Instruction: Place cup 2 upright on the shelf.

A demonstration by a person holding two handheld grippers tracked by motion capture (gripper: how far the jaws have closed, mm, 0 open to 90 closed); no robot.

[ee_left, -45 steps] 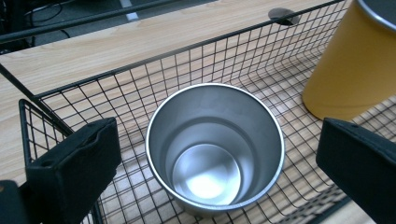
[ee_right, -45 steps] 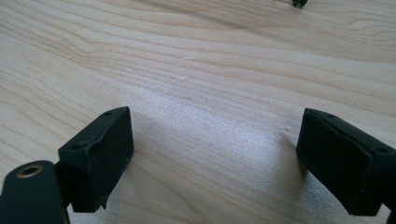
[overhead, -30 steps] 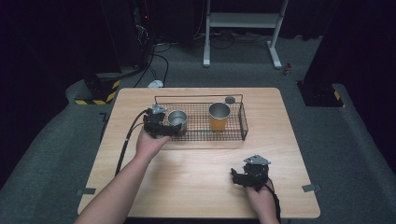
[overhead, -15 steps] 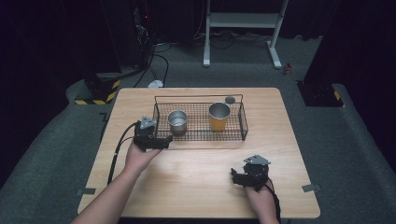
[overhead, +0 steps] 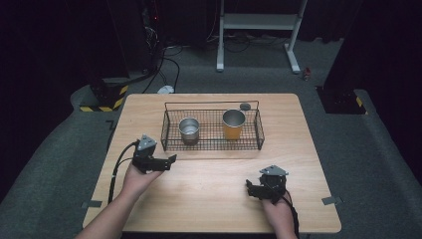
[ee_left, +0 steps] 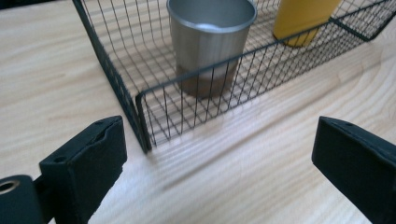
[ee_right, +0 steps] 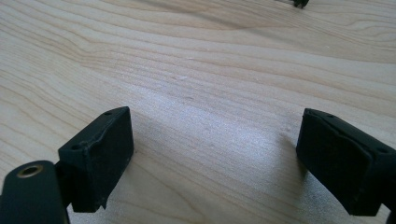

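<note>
The worktop [overhead: 209, 199] carries a black wire basket [overhead: 212, 145], its long axis running left to right. Inside stand a steel cup [overhead: 189, 130] at the left end and a yellow cup [overhead: 233, 123] further right, both upright, mouths up. The left gripper [overhead: 166, 162] hovers just off the basket's near-left corner, jaws spread, empty; the right gripper [overhead: 251, 188] sits well apart, jaws spread. Both cups look placed, so probably only retreat remains.

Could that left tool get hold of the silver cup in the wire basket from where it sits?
Probably yes, from above. The left tool is open, but the basket's wire wall stands between it and the silver cup; the basket has no lid.
</note>
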